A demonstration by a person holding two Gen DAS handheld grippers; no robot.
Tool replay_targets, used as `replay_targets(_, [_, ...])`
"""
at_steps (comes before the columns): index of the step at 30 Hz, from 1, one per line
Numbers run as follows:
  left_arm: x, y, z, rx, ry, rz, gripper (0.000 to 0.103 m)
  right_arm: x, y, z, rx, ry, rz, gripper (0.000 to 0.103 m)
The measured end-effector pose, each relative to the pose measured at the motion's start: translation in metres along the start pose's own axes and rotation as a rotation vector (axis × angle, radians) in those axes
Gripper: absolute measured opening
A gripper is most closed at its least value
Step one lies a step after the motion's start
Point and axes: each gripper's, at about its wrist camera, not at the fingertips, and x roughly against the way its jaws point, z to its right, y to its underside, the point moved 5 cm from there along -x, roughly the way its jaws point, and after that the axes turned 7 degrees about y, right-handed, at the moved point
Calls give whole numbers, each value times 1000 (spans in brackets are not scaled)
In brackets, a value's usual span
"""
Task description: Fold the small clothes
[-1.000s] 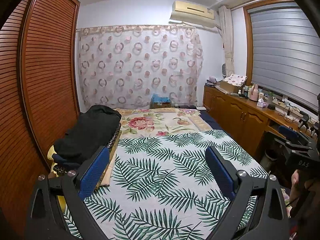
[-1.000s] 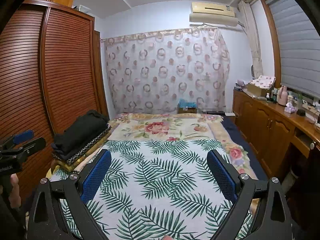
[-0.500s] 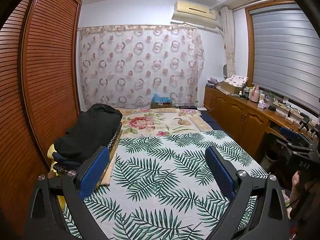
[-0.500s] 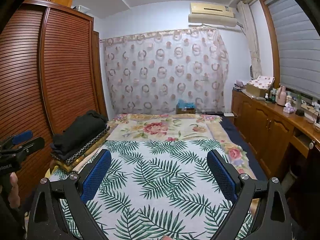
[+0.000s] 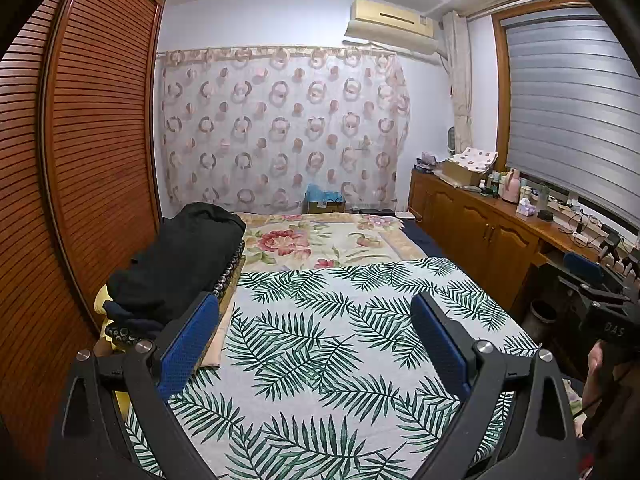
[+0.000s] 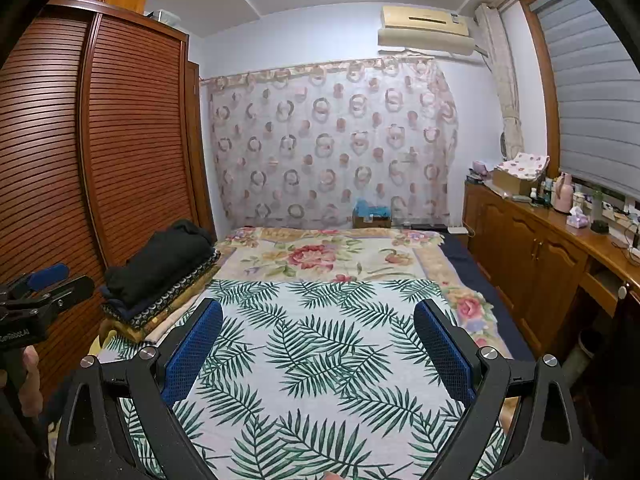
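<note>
While both hover above the bed's palm-leaf sheet point(image 5: 320, 344), the left gripper point(image 5: 316, 344) and right gripper point(image 6: 318, 348) gape wide, holding nothing. Folded dark clothes point(image 5: 180, 264) sit stacked at ten o'clock on the bed, beside the wardrobe point(image 5: 100, 140).

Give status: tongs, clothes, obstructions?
Left tongs open, empty. Right tongs open, empty. Both over leaf-print sheet; no small garment laid out. Only folded dark stack at bed's left edge. Nothing blocking.
</note>
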Motion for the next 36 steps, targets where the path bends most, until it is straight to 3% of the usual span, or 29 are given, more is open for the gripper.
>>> replay_targets(36, [1,-2,0,4,-2,-1,97,-2,-1,5,3,-3,-1,97])
